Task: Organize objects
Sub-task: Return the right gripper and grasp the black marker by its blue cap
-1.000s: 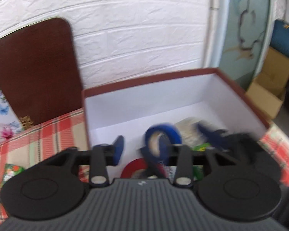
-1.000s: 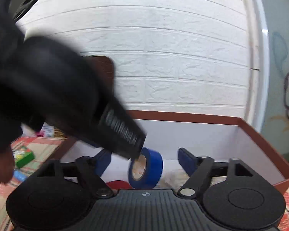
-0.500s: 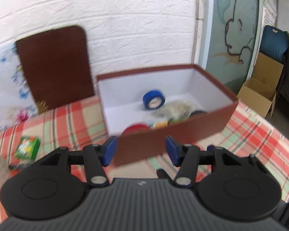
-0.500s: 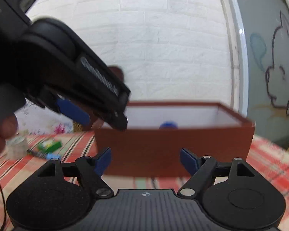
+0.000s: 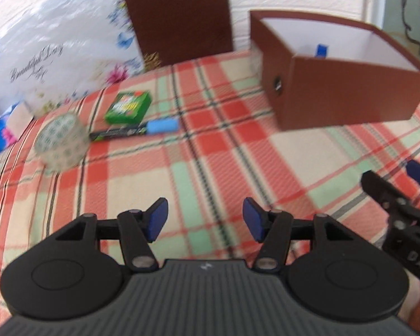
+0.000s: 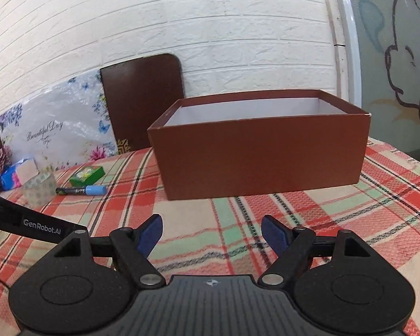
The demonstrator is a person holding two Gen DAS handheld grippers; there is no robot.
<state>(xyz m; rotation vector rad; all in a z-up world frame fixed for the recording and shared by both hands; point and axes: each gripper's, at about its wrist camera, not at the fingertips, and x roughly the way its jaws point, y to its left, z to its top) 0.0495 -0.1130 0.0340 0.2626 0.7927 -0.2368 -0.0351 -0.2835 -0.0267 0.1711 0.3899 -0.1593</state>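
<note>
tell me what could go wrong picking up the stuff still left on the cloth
The marker lies right against the green box, so open fingers may nudge the box while closing. The clear tape roll stands on its edge and could roll off when touched. Both the left gripper and right gripper are empty and close together, so they might collide.

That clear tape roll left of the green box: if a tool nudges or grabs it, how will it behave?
The tape roll stands on its flat end, so a nudge should slide it on the cloth rather than roll it. Its hollow ring probably makes it light and fairly stiff. The glossy film may slip between the pads.
</note>
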